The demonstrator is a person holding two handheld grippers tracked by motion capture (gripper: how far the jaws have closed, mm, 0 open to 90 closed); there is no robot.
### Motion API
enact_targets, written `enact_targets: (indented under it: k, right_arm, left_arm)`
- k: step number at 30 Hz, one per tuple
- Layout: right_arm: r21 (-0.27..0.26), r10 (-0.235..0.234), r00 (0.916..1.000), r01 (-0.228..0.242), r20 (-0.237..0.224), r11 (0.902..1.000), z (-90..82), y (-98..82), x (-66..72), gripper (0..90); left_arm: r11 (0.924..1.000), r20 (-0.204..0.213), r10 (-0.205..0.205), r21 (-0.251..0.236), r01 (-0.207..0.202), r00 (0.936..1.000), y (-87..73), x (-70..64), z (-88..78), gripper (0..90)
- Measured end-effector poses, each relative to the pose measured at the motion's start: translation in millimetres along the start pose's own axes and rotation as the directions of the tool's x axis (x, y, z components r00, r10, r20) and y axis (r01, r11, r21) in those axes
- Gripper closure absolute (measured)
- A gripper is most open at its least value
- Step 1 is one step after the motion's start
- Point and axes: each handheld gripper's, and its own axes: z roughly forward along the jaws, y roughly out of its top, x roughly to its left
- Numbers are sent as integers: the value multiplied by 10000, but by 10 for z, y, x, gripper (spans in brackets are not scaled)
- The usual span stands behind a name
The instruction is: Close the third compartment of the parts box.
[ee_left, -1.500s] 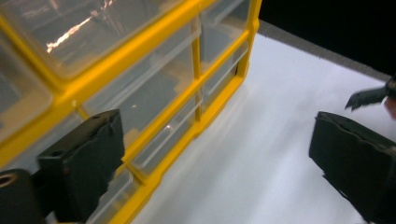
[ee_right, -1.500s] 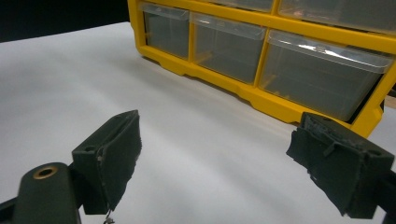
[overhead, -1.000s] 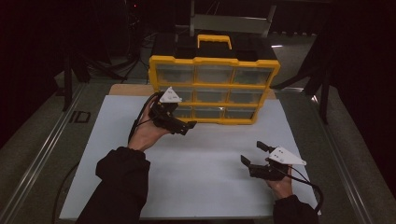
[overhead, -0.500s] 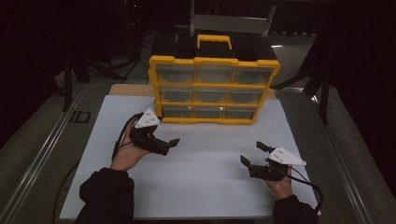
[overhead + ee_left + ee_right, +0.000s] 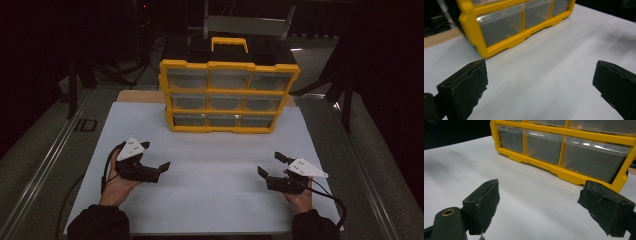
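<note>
Resting low in the frame: left gripper (image 5: 156, 169) at lower left, jaws spread, nothing between them; right gripper (image 5: 269, 166) at lower right, likewise spread and empty. Both sit over the white mat (image 5: 215, 165), well apart from each other. Farther up, centre: yellow drawer organizer (image 5: 229, 95), upright, black handle-topped case behind; nine clear drawers, all closed, contents indistinct through the fronts.

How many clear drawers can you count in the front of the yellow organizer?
9 drawers in the yellow organizer: three across the top row, three in the middle row, three along the bottom row. None seem hidden.
</note>
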Motion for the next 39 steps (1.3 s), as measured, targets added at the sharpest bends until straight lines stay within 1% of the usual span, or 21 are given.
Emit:
enact_targets:
  k: [2,4,6,9,10,11,13,14,15,17,19,20,23,26,27,29,30,34,36,39]
  right_arm:
    - [15,-21,10000,21,10,10000,3,-3,3,144]
    - [-11,13,10000,-13,-3,10000,-2,-3,8,144]
    - [3,20,10000,-20,2,10000,-8,-7,10,143]
    - [31,84,10000,-84,-33,10000,4,-16,12,134]
    - [14,96,10000,-96,-24,10000,8,-17,17,132]
    - [-14,43,10000,-43,-44,10000,9,-17,21,126]
    - [-62,-3,10000,2,-70,10000,4,-18,32,115]
    - [-46,-13,10000,13,-65,10000,0,-20,36,109]
    - [-43,4,10000,-4,-54,10000,-5,-22,40,105]
    - [-89,-8,10000,7,-89,10000,-14,-24,44,101]
    - [-106,-82,9996,80,-253,9999,-38,-18,59,95]
    - [-186,-39,9995,33,-309,9998,-54,-20,73,94]
    - [-199,-142,9990,134,-417,9997,-71,-27,104,92]
    - [-205,-206,9989,197,-425,9996,-74,-29,123,92]
    - [-171,-191,9990,184,-408,9997,-75,-28,125,92]
    - [-197,-209,9989,201,-409,9996,-79,-26,131,92]
    - [-198,-224,9989,216,-413,9996,-79,-26,131,93]
    - [-129,-208,9990,204,-392,9997,-72,-32,128,92]
    - [-103,-228,9989,224,-403,9997,-69,-33,127,92]
    - [-74,-284,9987,281,-421,9996,-66,-36,128,92]
  left_arm:
    - [9998,-266,-138,-154,133,9996,-88,8,-54,47]
    - [9995,-278,-237,-226,231,9993,-173,26,-104,51]
    - [9995,-375,-282,-161,276,9989,-248,37,-136,48]
    - [9984,-286,-499,-279,491,9983,-322,50,-169,23]
    - [9974,-110,-600,-407,595,9981,-339,52,-186,9]
    - [9962,-74,-639,-598,634,9979,-357,40,-208,5]
    - [9955,-196,-589,-751,573,9981,-377,18,-240,5]
    - [9941,-232,-612,-911,589,9979,-393,11,-261,5]
    - [9920,-262,-691,-1080,659,9973,-412,9,-281,4]
    - [9899,-325,-725,-1247,679,9968,-444,17,-322,5]
    - [9862,-252,-854,-1442,809,9960,-467,41,-356,5]
    - [9833,-377,-947,-1597,875,9948,-484,53,-375,5]
    - [9830,-311,-968,-1600,906,9948,-498,62,-379,5]
    - [9842,-397,-947,-1539,876,9947,-513,54,-375,5]
    - [9836,-495,-962,-1580,873,9941,-518,52,-375,5]
    - [9812,-510,-1051,-1682,951,9932,-525,59,-379,5]
    - [9803,-585,-1101,-1710,987,9922,-526,62,-382,5]
    - [9780,-617,-1268,-1743,1144,9900,-540,79,-379,5]
    - [9779,-599,-1324,-1711,1205,9894,-548,89,-369,5]
    - [9803,-670,-1261,-1613,1139,9898,-546,81,-363,5]
